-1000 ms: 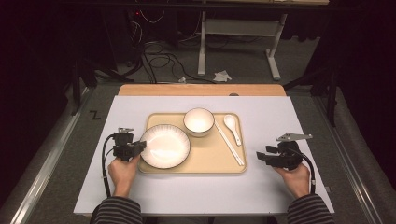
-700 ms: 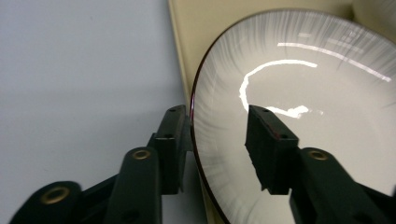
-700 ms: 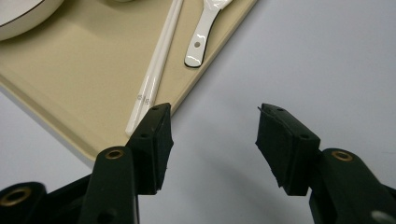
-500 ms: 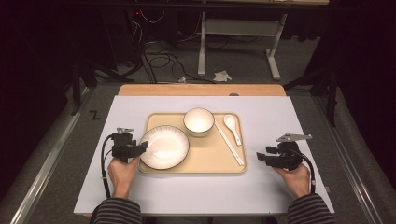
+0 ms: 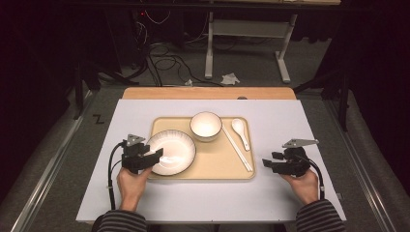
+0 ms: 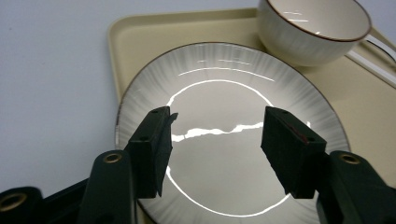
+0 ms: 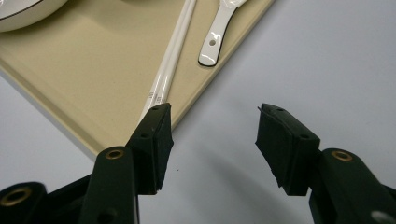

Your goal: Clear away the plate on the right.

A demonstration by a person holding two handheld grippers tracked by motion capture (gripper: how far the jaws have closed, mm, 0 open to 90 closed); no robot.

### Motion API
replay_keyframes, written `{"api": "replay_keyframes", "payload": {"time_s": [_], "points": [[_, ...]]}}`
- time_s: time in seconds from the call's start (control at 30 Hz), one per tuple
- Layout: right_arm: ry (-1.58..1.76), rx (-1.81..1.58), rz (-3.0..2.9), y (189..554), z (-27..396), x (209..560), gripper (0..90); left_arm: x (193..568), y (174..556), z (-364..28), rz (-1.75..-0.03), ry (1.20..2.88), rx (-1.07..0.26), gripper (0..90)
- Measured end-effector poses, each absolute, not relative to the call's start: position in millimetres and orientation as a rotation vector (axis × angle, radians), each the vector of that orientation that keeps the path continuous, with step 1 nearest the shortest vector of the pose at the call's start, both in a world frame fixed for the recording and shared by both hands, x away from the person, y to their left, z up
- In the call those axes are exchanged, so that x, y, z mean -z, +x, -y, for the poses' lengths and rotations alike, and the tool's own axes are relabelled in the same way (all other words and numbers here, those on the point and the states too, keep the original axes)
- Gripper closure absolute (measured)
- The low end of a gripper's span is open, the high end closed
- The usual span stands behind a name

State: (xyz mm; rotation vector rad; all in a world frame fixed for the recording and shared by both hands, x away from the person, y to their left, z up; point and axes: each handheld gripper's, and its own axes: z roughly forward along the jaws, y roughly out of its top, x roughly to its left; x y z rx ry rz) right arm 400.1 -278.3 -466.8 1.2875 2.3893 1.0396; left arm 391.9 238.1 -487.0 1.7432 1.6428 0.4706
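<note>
On the table [image 5: 145,203] lies the tray [image 5: 217,169], with the plate [image 5: 171,152] at its left end. The left gripper [image 5: 155,157], jaws just opening, hovers released over the plate; the right gripper [image 5: 268,163] is released too

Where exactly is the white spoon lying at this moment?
In the high view the spoon lies at the far right corner of the tray, just right of the chopsticks and right of the bowl.
</note>
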Motion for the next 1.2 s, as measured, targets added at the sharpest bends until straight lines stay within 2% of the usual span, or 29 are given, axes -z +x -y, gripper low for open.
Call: {"api": "replay_keyframes", "payload": {"time_s": [0.27,0.57,0.73,0.97,1.2], "points": [[1.276,-1.038,-2.404,400.3,274.9,467.8,45.6,473.4,377.5,-228.3,-1.530,1.710,-0.464,42.8],[1.228,-1.041,-2.425,400.6,269.0,469.1,45.2,465.6,364.8,-206.8,-1.408,1.790,-0.458,41.8],[1.215,-1.055,-2.436,402.0,264.6,470.4,44.9,456.8,353.1,-186.3,-1.309,1.831,-0.424,41.3],[1.184,-1.064,-2.452,401.6,259.6,469.7,44.9,451.1,339.6,-156.5,-1.201,1.904,-0.442,41.4],[1.164,-1.070,-2.473,401.1,254.4,469.5,44.9,454.6,326.1,-118.8,-1.097,1.947,-0.381,40.7]]}}
